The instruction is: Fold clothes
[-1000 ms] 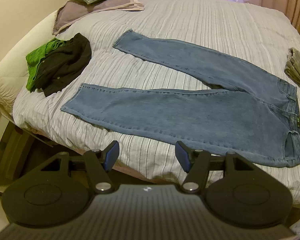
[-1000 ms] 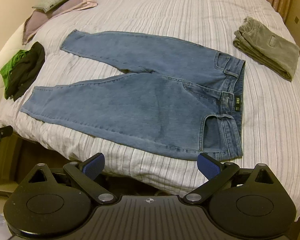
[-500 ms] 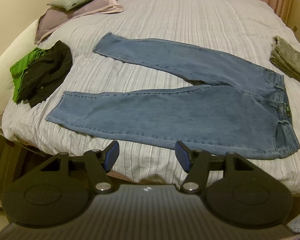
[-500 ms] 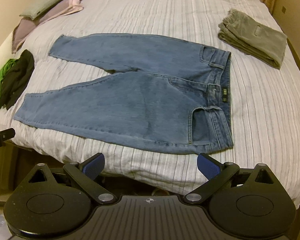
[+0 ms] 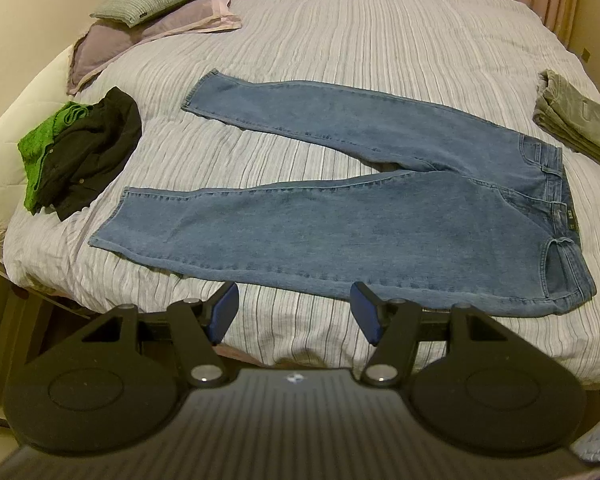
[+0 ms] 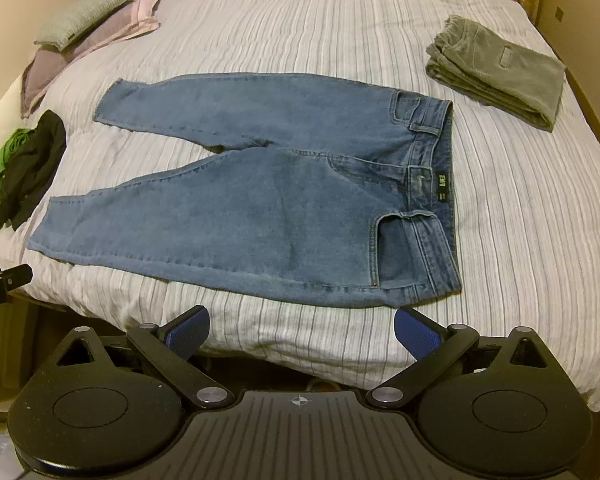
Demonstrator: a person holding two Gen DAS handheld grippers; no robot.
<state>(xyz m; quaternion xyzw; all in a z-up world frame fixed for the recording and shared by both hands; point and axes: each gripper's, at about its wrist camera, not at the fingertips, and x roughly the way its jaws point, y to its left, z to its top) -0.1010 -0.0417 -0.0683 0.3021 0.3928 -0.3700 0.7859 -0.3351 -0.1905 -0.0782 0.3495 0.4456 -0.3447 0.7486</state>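
Blue jeans [image 5: 340, 216] lie flat on the striped bed cover, legs spread to the left, waistband to the right; they also show in the right wrist view [image 6: 260, 200]. My left gripper [image 5: 294, 312] is open and empty, just short of the near leg's lower edge. My right gripper [image 6: 302, 334] is wide open and empty, near the bed's front edge below the jeans' waist end. Neither touches the jeans.
Folded grey-green trousers [image 6: 496, 70] lie at the far right of the bed [image 6: 520, 240]. A black and green clothes pile [image 5: 76, 152] lies at the left. Pillows [image 5: 148, 12] are at the far left corner. The bed's front edge drops off just before both grippers.
Both views have shifted and drawn back slightly, so the jeans sit more centred and farther away. Both grippers stay open. The jeans have not moved.
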